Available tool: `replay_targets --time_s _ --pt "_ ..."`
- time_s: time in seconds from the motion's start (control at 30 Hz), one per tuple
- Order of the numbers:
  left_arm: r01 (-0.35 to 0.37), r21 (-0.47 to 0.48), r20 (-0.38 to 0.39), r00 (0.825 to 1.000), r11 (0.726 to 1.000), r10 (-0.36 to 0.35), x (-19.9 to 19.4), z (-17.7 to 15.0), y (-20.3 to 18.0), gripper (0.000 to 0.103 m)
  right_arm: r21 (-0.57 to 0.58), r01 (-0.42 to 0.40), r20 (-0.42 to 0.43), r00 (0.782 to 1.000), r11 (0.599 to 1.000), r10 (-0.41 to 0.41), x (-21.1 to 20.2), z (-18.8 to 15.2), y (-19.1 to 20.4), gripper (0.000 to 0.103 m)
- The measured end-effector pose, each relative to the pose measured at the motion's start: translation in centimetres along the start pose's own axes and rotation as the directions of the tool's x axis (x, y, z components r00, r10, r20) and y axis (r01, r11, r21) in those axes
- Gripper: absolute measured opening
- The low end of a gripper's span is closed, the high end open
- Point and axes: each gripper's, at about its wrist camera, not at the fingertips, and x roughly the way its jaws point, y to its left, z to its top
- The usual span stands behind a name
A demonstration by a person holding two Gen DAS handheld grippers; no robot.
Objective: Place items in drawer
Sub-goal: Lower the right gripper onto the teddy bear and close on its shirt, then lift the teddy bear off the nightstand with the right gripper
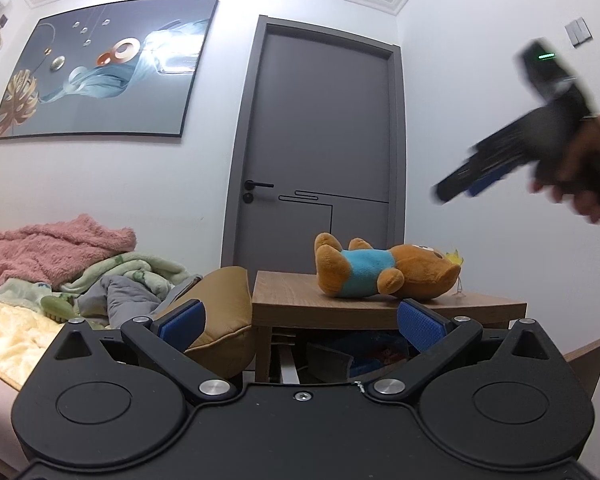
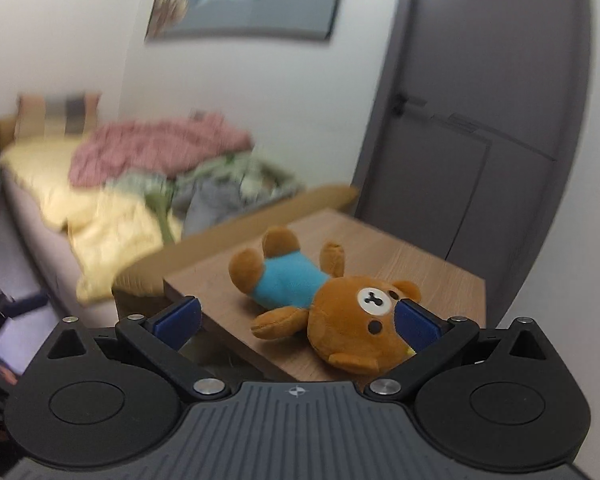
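Note:
A brown plush bear in a blue shirt (image 1: 380, 270) lies on its back on the wooden bedside table (image 1: 292, 300); it also shows in the right wrist view (image 2: 320, 304). Below the tabletop the drawer (image 1: 584, 360) stands pulled out, with dark items inside. My left gripper (image 1: 300, 320) is open and empty, low in front of the drawer. My right gripper (image 2: 298, 322) is open and empty, above the table's near edge, its right finger (image 2: 416, 324) beside the bear's head. In the left wrist view it (image 1: 452, 190) hangs blurred in the air at upper right.
A bed (image 1: 4, 332) with yellow, pink and green blankets lies left of the table, with a brown cushion (image 1: 220, 312) against the table's side. A grey door (image 1: 320, 140) stands behind the table. White walls close in on the right.

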Motion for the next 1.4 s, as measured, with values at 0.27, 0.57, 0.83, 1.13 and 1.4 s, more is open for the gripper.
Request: replay_targets --time_s 0.27,0.57,0.83,1.13,1.4 --pt "0.003 -0.018 -0.033 0.999 1.0 -0.004 -0.5 -0.1 0.7 0.102 -0.202 -0.053 -0.156 0.988 0.978 0.021 9.3 5.1 3.5 0.103" --pt "0.022 -0.009 -0.04 0.999 1.0 -0.023 -1.0 -0.2 0.6 0.102 -0.328 -0.056 -0.334 0.941 0.943 -0.06 16.2 3.5 4.3 0.103" --pt "0.03 -0.011 -0.053 0.998 0.999 -0.031 -0.7 -0.5 0.3 0.102 -0.26 -0.019 -0.306 0.95 0.966 -0.063 15.7 3.3 2.5 0.065" --pt "0.053 -0.008 -0.058 0.997 0.999 -0.053 -0.5 -0.8 -0.4 0.102 -0.282 0.066 -0.227 0.965 0.957 -0.134 11.3 4.5 1.2 0.061" --pt "0.07 0.001 -0.042 0.997 0.998 -0.07 -0.8 -0.8 -0.8 0.102 -0.303 0.119 -0.181 0.967 0.945 -0.18 4.6 7.2 1.0 0.061"
